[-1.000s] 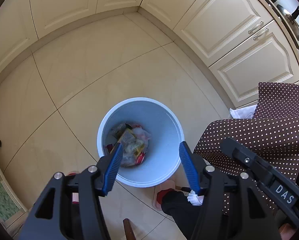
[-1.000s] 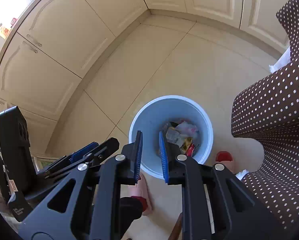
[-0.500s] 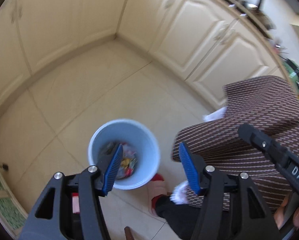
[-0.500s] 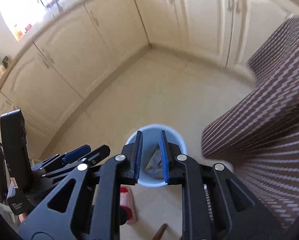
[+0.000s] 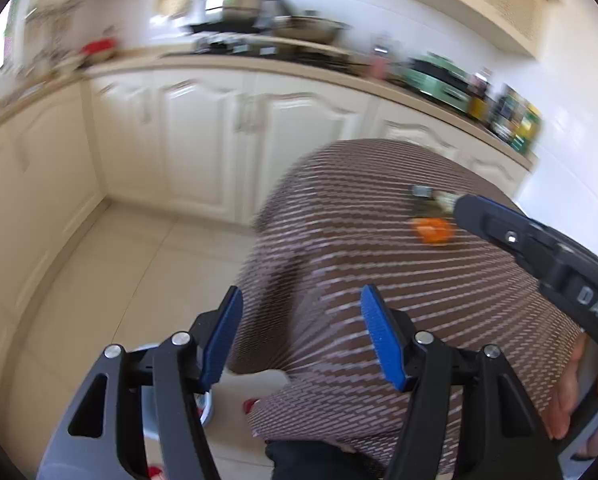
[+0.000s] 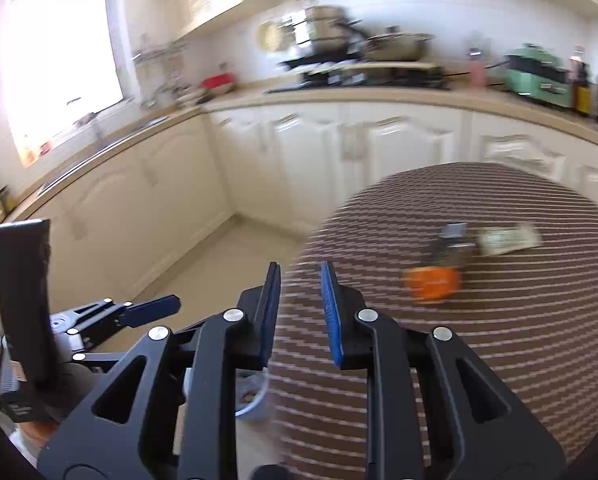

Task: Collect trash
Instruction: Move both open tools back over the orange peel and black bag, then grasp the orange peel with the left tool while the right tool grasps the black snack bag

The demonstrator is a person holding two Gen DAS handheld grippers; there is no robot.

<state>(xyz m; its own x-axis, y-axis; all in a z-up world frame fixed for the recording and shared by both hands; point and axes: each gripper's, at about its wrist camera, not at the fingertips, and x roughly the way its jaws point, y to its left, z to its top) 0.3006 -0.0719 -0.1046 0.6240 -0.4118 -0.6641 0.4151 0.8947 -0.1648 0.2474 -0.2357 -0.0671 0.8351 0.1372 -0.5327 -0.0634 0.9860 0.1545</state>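
Observation:
Both views are motion-blurred. A round table with a brown dotted cloth (image 6: 479,340) (image 5: 379,260) carries trash: an orange piece (image 6: 431,283) (image 5: 433,230), a dark small item (image 6: 451,240) (image 5: 423,192) and a pale wrapper (image 6: 509,239). My left gripper (image 5: 301,336) is open and empty over the table's near edge. My right gripper (image 6: 299,312) stands a narrow gap apart, empty, left of the trash. The pale blue bin (image 6: 255,400) (image 5: 203,400) shows only as a rim low behind the fingers.
White kitchen cabinets (image 6: 299,152) run along the back under a counter with pots (image 6: 395,46), a green appliance (image 6: 539,72) and bottles (image 5: 519,120). A bright window (image 6: 59,60) is at left. Beige tiled floor (image 5: 119,272) lies left of the table.
Both views have swung up from the bin on the floor to the table top and counter. The bin has dropped to the bottom of the frames. Finger gaps look unchanged.

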